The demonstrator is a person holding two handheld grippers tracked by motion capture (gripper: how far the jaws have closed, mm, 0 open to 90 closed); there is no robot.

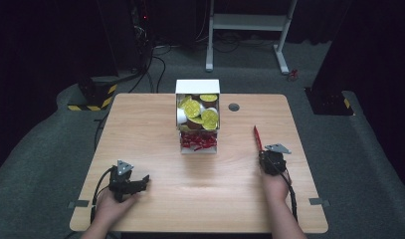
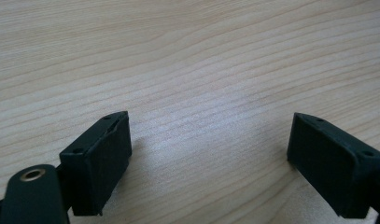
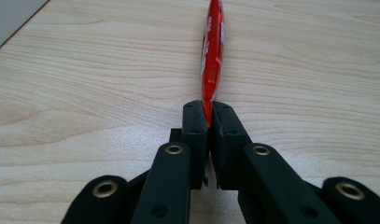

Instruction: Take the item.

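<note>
- The right gripper (image 3: 209, 116) had its jaws pinched together on the near end of a red sachet (image 3: 212, 51), a slim stick packet that ran straight out from the pads and lay low over the wooden table (image 3: 85, 84).
- In the high view the right gripper (image 1: 262, 153) sat near the table's right edge, with the red sachet (image 1: 257, 138) pointing away from the person, well apart from the dispenser box (image 1: 197, 87).
- The left gripper (image 2: 208, 144) had its jaws spread wide with nothing between them, only bare wood grain; in the high view the left gripper (image 1: 143, 181) rested at the near left of the table, idle.
- The dispenser box stood at the middle of the far side, its upper bin holding yellow-lidded cups (image 1: 195, 110) and its lower tray more red sachets (image 1: 198, 142).
- Judged from this, the step in hand was laying one picked sachet down on the right side of the table.
- The next move would call for parting the jaws gently so the light packet dropped flat without sticking to a pad, then lifting clear.
</note>
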